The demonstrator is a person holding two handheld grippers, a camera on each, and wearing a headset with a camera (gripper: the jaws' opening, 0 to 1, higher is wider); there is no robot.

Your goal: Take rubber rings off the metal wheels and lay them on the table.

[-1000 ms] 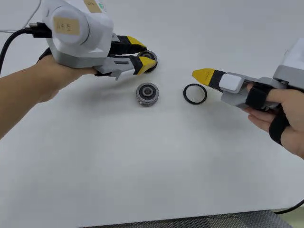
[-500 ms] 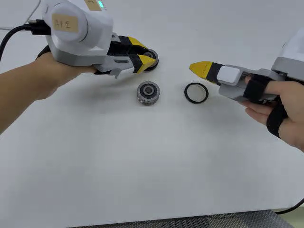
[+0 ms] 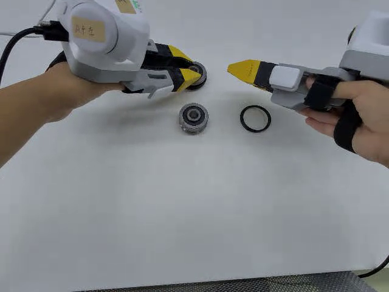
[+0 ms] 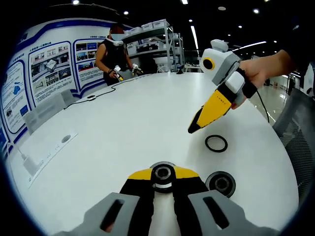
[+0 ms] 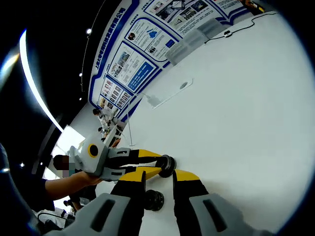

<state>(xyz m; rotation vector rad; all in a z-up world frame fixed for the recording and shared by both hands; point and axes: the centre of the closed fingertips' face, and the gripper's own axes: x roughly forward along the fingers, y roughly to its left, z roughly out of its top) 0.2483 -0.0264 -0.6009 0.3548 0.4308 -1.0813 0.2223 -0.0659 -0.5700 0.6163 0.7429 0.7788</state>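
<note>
Right gripper (image 3: 240,68) has lifted away from the ring (image 3: 255,118), jaws slightly parted. Left gripper (image 3: 185,66) pinches a wheel (image 3: 199,72) beyond the bare wheel (image 3: 194,117), steadying it for stripping. Ring lies right of the bare wheel.

We see a plain white bench (image 3: 182,213). A metal wheel (image 3: 194,118) lies flat on it, a loose black rubber ring (image 3: 255,118) near its right, apart. Whether the second wheel (image 3: 198,73) behind rests on it, we cannot tell.
</note>
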